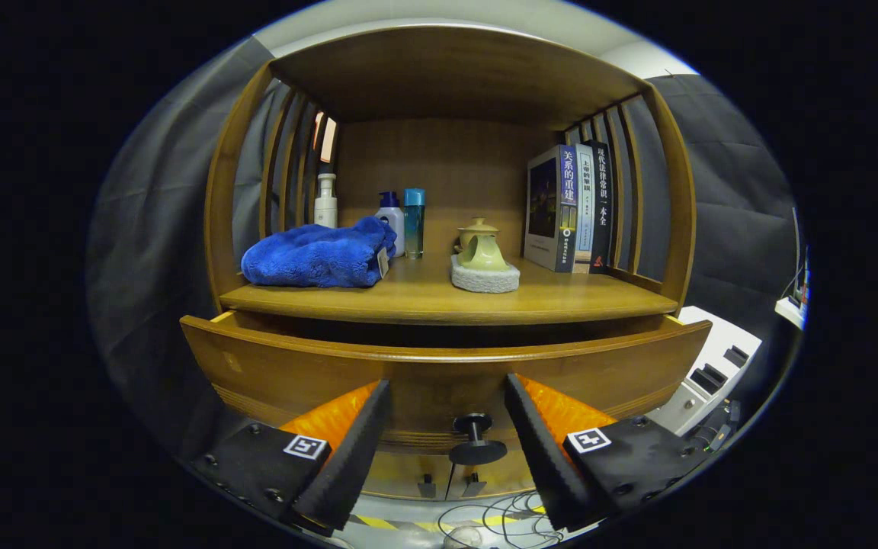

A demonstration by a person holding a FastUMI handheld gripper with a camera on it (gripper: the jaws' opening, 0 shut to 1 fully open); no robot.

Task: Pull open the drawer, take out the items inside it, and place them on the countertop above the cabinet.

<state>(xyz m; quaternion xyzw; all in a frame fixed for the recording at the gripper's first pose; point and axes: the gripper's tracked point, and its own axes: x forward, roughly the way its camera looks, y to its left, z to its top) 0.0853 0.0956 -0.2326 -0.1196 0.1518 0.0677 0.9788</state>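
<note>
Gripper view: the gripper [447, 400], spread wide and holding nothing, flanks the drawer [439, 374] knob [475, 438].

On the table [439, 299] above the drawer [439, 374]: towel [317, 255] left, teapot [483, 255] middle, books [572, 207] right; my fingers [347, 450] flank the drawer's knob [475, 438]

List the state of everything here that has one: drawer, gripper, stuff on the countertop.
drawer: pulled partly open, inside hidden
drawer knob: between the fingers, untouched
gripper: open, fingers either side of the knob
blue towel: bunched, lying on the countertop
pump bottles: upright, capped
teapot: lid on, on a grey pad
books: upright, closed
</note>
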